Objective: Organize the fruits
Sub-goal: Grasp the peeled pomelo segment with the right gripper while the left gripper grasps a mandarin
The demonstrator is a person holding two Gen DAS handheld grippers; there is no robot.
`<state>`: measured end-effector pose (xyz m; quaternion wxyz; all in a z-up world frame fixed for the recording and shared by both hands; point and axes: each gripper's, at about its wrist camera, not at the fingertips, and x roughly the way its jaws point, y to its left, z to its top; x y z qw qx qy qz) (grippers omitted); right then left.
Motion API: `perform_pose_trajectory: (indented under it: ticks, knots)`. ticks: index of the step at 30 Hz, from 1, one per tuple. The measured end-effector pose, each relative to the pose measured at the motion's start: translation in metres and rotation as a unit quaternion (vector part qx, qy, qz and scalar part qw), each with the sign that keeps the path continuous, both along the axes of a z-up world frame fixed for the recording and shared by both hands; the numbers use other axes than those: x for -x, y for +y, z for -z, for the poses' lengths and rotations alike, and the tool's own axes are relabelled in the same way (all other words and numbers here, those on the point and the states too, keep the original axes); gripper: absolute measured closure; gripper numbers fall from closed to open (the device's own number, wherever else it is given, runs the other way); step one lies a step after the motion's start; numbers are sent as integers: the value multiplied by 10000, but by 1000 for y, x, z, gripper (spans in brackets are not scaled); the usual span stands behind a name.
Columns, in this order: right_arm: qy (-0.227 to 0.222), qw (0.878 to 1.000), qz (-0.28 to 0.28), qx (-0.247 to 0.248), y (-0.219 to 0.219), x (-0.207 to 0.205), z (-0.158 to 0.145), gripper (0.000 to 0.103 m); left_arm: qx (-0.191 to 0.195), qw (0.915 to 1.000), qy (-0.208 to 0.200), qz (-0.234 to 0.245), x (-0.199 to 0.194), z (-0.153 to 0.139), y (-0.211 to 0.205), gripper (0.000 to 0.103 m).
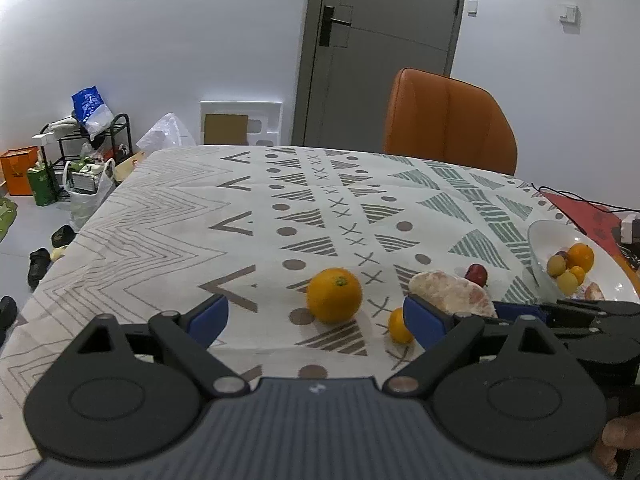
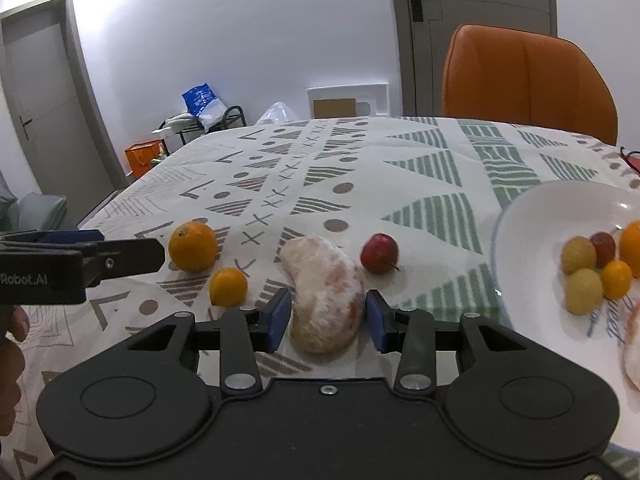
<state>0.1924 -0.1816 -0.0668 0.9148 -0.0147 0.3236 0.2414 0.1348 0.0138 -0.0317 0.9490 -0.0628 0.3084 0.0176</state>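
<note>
A peeled pomelo segment lies on the patterned tablecloth, and my right gripper is shut on it, a blue pad against each side. To its left are a small orange fruit and a big orange; a red fruit sits to its right. The white bowl at the right holds several small fruits. My left gripper stands open, and the big orange lies just ahead of the gap between its fingers. The small orange fruit lies by its right pad.
An orange chair stands behind the table's far edge. A red mat with a black cable lies at the right, beyond the bowl. Bags, a rack and shoes clutter the floor off the table's left edge.
</note>
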Motion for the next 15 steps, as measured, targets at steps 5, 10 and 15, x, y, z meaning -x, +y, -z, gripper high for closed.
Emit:
perform_pose_trajectory:
  ticks: [5, 10, 15]
  knots:
    - [-148, 9999, -26, 81, 4, 0, 3, 65, -60, 9999, 64, -100, 0, 3, 4, 9]
    - [-143, 9998, -83, -131, -5, 1, 3, 67, -86, 9999, 60, -39, -3, 3, -3, 9]
    - [-139, 9994, -107, -287, -14, 4, 1, 68, -215, 9996, 59, 160, -5, 4, -20, 12]
